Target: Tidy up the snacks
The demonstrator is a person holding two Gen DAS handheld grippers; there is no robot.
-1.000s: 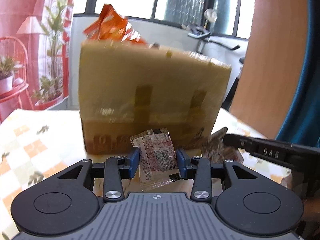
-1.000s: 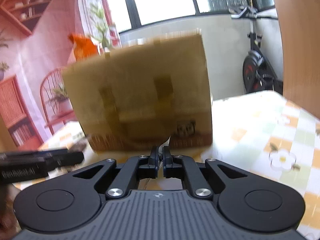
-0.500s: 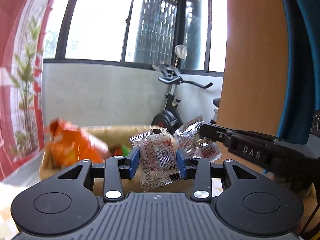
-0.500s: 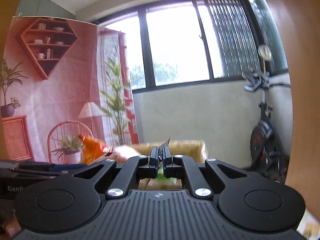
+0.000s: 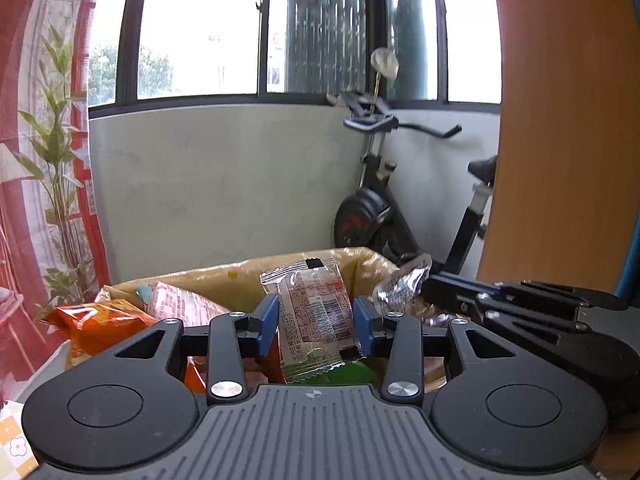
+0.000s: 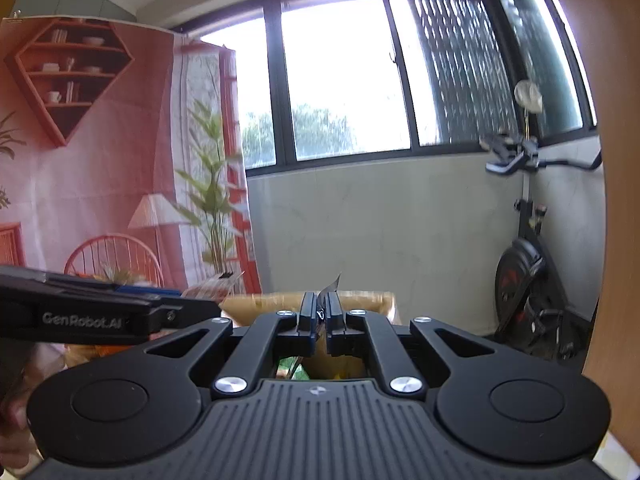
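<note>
A clear snack packet with red print and a barcode [image 5: 316,312] stands tilted between the blue pads of my left gripper [image 5: 316,316], whose jaws are opening while the pads still touch it. It hangs over the open cardboard box [image 5: 240,276]. In the box lie an orange bag [image 5: 96,324], a pink-and-white packet [image 5: 180,304] and something green [image 5: 352,372]. My right gripper [image 6: 320,308] is shut on the thin edge of a silver wrapper [image 6: 330,284]. That silver wrapper [image 5: 404,288] shows crumpled at the right gripper's tip [image 5: 430,288], above the box's right corner.
An exercise bike [image 5: 372,208] stands by the white wall under the windows. A wooden panel [image 5: 560,120] fills the right side. A red printed backdrop with plants [image 6: 100,160] hangs on the left. A corner of the checked tablecloth [image 5: 12,432] shows at bottom left.
Both grippers have risen with their packets from in front of the box's side to above its rim, so its contents now show. The clear packet leans a little more.
</note>
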